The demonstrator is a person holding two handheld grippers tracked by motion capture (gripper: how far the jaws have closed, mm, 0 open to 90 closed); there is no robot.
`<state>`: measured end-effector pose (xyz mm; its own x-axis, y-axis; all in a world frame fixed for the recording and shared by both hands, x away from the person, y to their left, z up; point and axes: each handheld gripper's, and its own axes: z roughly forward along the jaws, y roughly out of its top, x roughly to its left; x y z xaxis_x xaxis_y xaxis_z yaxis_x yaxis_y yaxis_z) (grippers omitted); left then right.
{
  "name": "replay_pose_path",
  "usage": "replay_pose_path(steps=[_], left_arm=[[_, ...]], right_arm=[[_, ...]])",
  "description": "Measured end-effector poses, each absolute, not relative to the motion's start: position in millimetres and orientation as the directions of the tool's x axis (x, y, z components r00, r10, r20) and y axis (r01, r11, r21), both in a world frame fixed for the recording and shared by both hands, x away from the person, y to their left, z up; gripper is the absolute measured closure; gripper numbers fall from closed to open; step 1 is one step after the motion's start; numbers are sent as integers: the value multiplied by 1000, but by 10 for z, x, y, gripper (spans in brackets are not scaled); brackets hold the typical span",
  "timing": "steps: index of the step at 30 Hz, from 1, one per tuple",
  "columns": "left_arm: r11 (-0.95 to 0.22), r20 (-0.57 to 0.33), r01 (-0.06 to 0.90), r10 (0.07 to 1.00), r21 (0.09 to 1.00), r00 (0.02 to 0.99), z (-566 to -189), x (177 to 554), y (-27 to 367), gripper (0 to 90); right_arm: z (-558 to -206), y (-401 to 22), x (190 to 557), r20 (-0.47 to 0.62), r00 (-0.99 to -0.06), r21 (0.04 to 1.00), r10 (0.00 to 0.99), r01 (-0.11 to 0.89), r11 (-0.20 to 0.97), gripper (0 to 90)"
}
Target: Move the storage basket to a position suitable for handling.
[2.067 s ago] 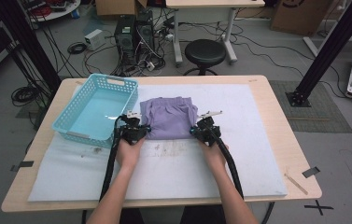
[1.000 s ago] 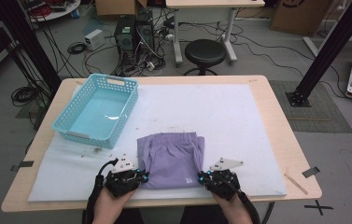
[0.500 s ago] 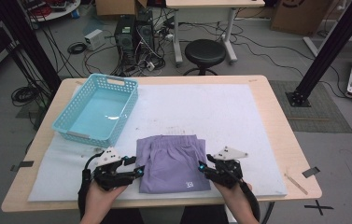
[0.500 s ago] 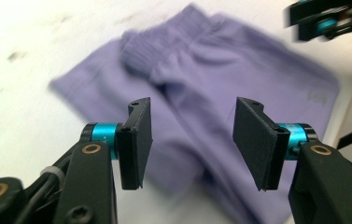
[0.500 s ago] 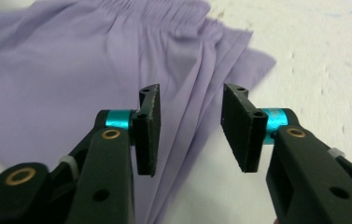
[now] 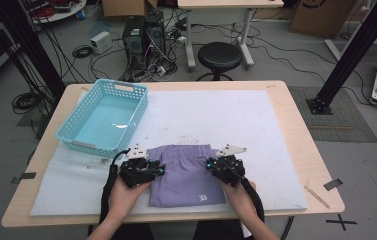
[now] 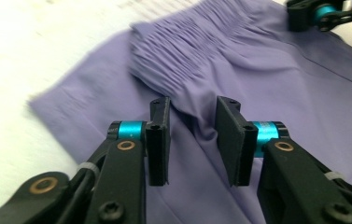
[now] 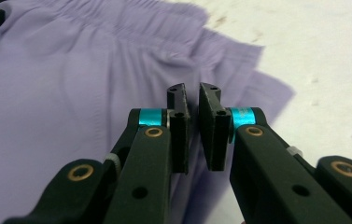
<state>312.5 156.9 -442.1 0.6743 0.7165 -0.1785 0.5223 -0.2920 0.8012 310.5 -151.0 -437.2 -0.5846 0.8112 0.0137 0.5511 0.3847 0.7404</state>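
Folded purple shorts [image 6: 186,175] lie flat on the white mat [image 6: 216,115] near the person's edge, waistband away from the person. My left gripper [image 6: 158,170] is at their left side. Its jaws have just been closing and stand apart, with a raised fold of the shorts [image 7: 197,70] between them [image 7: 192,105], not pressed. My right gripper [image 6: 210,165] is at the right side. Its jaws have also just been closing, and a slim gap is left [image 8: 191,88] over the shorts' right hem [image 8: 239,65]. I cannot tell if cloth is pinched there.
A light blue plastic basket [image 6: 121,87] stands at the mat's back left, with nothing in it. A thin stick [image 6: 317,194] lies on the bare table at the right. The table's front edge is just behind both hands.
The shorts were dragged from mid-table to the near edge and let go. Since half a second ago both grippers have moved inward onto the shorts' sides, jaws narrower.
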Motion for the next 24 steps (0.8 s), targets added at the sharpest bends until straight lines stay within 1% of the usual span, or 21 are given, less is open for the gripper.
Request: replay_pose_path(steps=[1, 2, 3, 4, 6, 8, 9, 11, 13, 14, 16, 17, 18, 19, 20, 21, 22, 23, 24], left_arm=[[-287, -173, 516, 721, 807, 671, -4415, 3125, 1583, 655], [-277, -169, 516, 733, 811, 659, -4403, 3107, 1596, 608], [-272, -163, 515, 743, 813, 650, -4391, 3081, 1611, 529], [-267, -156, 509, 749, 818, 643, -4374, 3031, 1640, 485], [-266, -129, 483, 758, 834, 640, -4340, 2870, 1727, 459], [-249, -138, 490, 769, 835, 625, -4342, 2721, 1809, 400], [-245, -143, 492, 768, 835, 624, -4351, 2668, 1838, 399], [-248, -151, 505, 767, 826, 623, -4391, 2544, 1876, 382], [-253, -174, 531, 760, 809, 627, -4430, 2499, 1855, 368], [-262, -178, 539, 755, 800, 631, -4445, 2498, 1829, 364], [-290, -168, 553, 756, 781, 632, -4477, 2522, 1757, 361], [-294, -180, 570, 754, 767, 632, -4499, 2544, 1726, 368], [-293, -176, 571, 759, 767, 626, -4513, 2549, 1702, 394], [-295, -170, 565, 759, 770, 629, -4509, 2546, 1688, 414], [-307, -177, 559, 740, 770, 649, -4509, 2549, 1678, 504], [-311, -172, 556, 739, 771, 652, -4510, 2546, 1671, 566], [-315, -166, 549, 736, 774, 657, -4515, 2532, 1666, 599], [-321, -170, 546, 725, 774, 667, -4519, 2525, 1668, 679], [-314, -179, 551, 726, 773, 664, -4520, 2514, 1669, 719]], right_arm=[[-4368, -1524, 3111, 8, -577, 744, 817, 549, 381, 815], [-4360, -1542, 3113, 14, -563, 745, 826, 557, 367, 705], [-4346, -1578, 3109, 30, -551, 746, 834, 567, 348, 642], [-4335, -1605, 3095, 43, -552, 750, 833, 568, 338, 628], [-4301, -1684, 2994, 52, -554, 760, 831, 562, 327, 522], [-4305, -1738, 2863, 76, -567, 758, 820, 567, 322, 454], [-4322, -1755, 2792, 82, -566, 757, 821, 571, 318, 401], [-4369, -1785, 2665, 109, -571, 750, 814, 585, 310, 378], [-4420, -1786, 2567, 130, -573, 740, 809, 600, 306, 340], [-4444, -1775, 2534, 142, -574, 731, 807, 611, 306, 337], [-4494, -1745, 2504, 148, -576, 711, 804, 627, 318, 349], [-4507, -1730, 2491, 137, -570, 713, 810, 624, 319, 379], [-4504, -1722, 2487, 122, -566, 714, 815, 621, 325, 411], [-4498, -1726, 2491, 120, -562, 711, 819, 624, 324, 471], [-4495, -1738, 2491, 124, -564, 711, 816, 624, 323, 578], [-4498, -1748, 2486, 122, -571, 714, 812, 619, 328, 631], [-4499, -1754, 2481, 122, -577, 715, 808, 616, 331, 713], [-4499, -1761, 2475, 145, -598, 714, 788, 615, 335, 788], [-4495, -1751, 2459, 150, -601, 713, 785, 616, 335, 839]])
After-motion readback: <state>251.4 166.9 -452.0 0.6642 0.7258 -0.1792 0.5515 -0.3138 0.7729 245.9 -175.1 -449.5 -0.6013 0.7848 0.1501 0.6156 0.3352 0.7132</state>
